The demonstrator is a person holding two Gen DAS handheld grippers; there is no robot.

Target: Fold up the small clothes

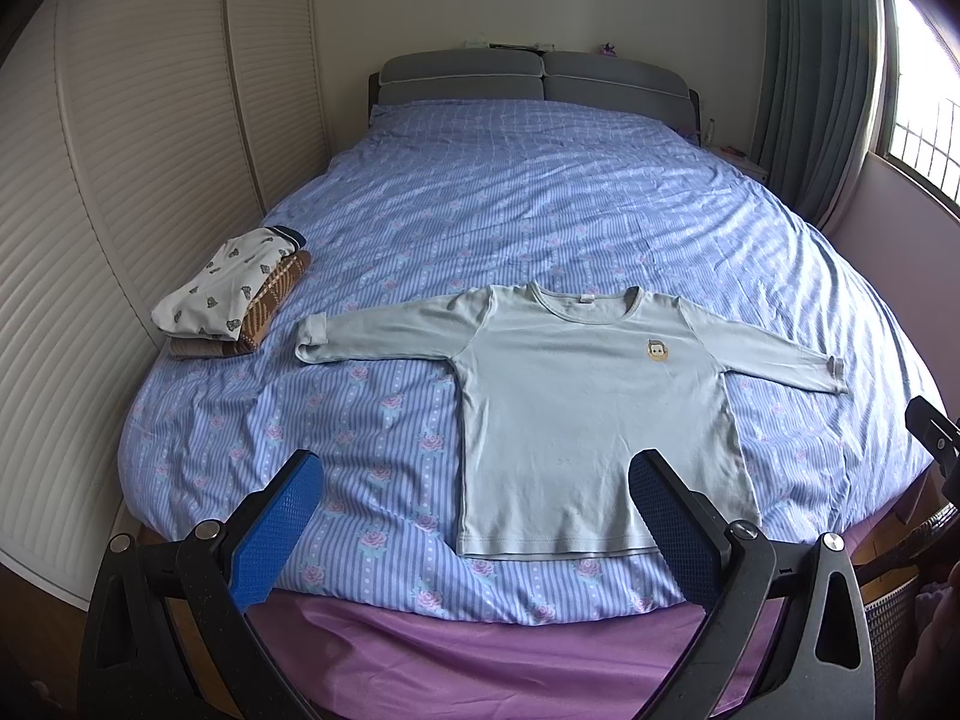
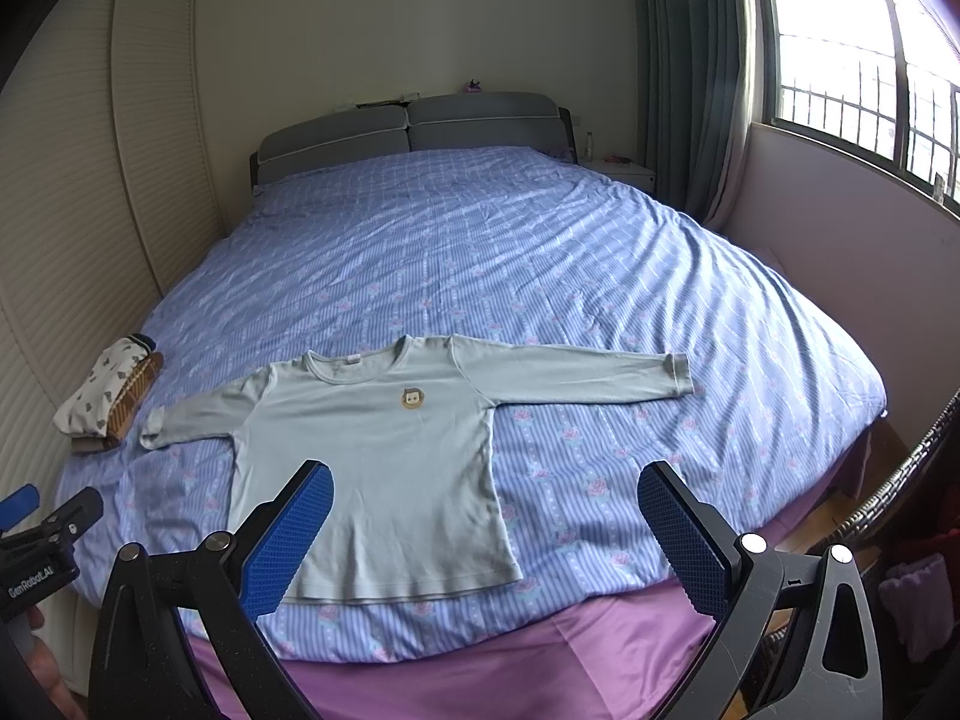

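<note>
A pale green long-sleeved child's shirt (image 1: 594, 396) lies flat, face up, near the foot of the bed, both sleeves spread out; it also shows in the right wrist view (image 2: 384, 456). It has a small monkey badge (image 1: 658, 350) on the chest. My left gripper (image 1: 474, 474) is open and empty, held above the bed's foot edge, its right finger over the shirt's hem corner. My right gripper (image 2: 486, 483) is open and empty, its left finger over the shirt's lower part. Neither touches the shirt.
A stack of folded clothes (image 1: 231, 300) sits at the bed's left edge, also in the right wrist view (image 2: 108, 399). The bed has a blue striped floral cover (image 1: 540, 198) and purple sheet (image 1: 480, 654). Louvred wardrobe doors (image 1: 90, 210) stand left; window and curtain (image 2: 690, 78) right.
</note>
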